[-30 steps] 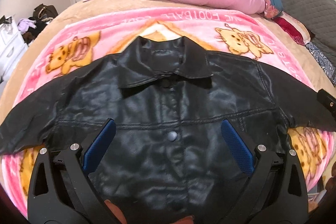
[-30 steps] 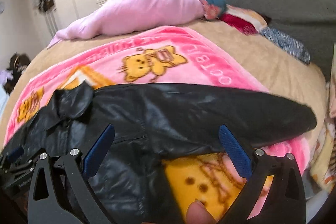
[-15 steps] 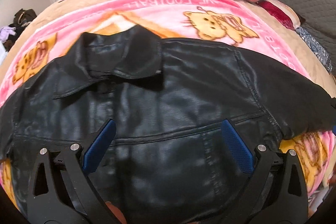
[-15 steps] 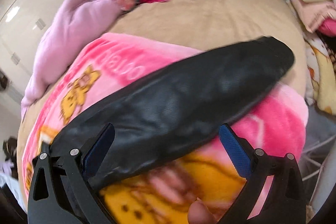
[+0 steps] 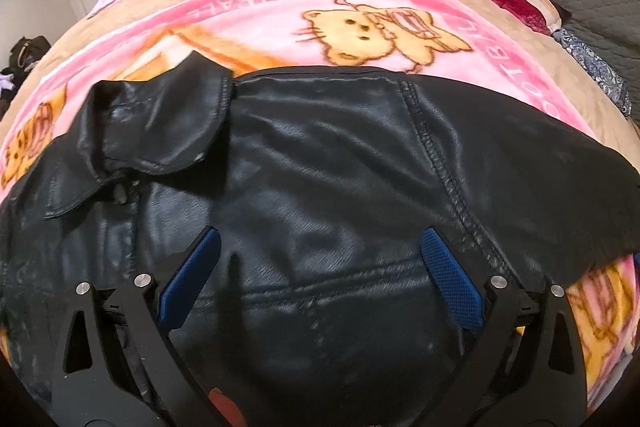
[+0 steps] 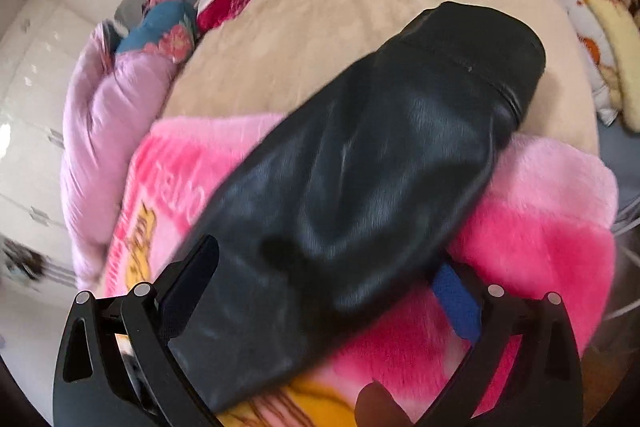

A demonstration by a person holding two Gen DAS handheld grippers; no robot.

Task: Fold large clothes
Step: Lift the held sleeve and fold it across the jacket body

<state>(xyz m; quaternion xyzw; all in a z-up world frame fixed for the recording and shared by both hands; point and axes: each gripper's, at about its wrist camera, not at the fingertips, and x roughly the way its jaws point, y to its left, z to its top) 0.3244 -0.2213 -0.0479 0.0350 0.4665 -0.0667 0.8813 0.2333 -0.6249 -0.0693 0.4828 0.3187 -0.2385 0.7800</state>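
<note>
While the black leather jacket point(image 5: 320, 163) lies flat on the pink cartoon blanket point(image 5: 360, 23) over the bed, collar point(image 5: 156, 131) at ten o'clock, the left gripper point(image 5: 316, 271) hovers with fingers apart above its chest; the right gripper point(image 6: 328, 283), fingers apart, straddles the sleeve point(image 6: 380, 163), whose cuff points to one o'clock.

The pink blanket point(image 5: 400, 3) bears upside-down lettering, apparently "FOOTBALL", with "OCTOB…" partly legible along its right border.

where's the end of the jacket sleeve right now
In the right wrist view the sleeve cuff lies upper right, on the tan bedspread just past the pink blanket, ahead of the open right gripper.
</note>
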